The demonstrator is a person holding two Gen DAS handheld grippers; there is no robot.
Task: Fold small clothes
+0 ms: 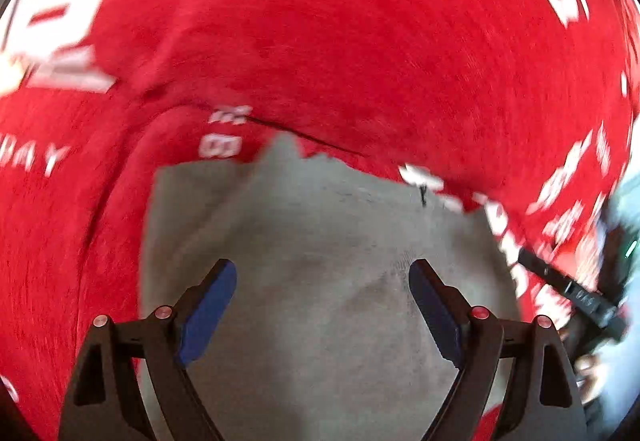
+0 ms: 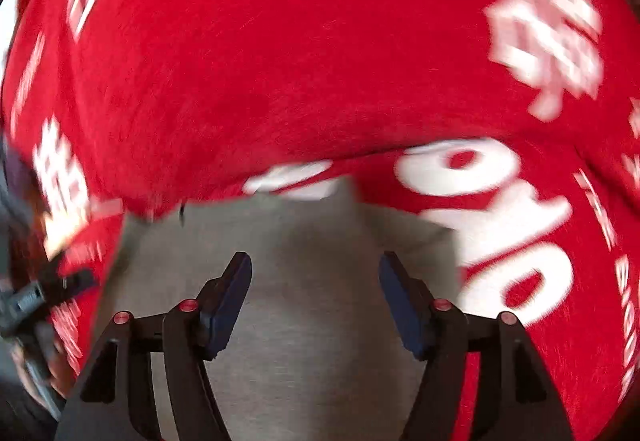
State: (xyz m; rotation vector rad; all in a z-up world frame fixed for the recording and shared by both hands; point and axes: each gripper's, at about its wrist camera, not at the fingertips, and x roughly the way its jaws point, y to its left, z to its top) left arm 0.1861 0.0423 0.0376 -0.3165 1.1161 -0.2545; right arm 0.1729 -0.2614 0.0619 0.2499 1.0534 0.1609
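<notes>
A small grey garment lies flat on a red cloth with white lettering. In the left wrist view my left gripper hangs open just above the grey garment, blue pads wide apart, holding nothing. In the right wrist view the same grey garment fills the lower middle, and my right gripper is open above it and empty. The right gripper's black body shows at the right edge of the left wrist view. Both views are motion-blurred.
The red printed cloth covers the whole surface around the garment. The left gripper's black body shows at the left edge of the right wrist view. A pale strip shows past the cloth's right edge.
</notes>
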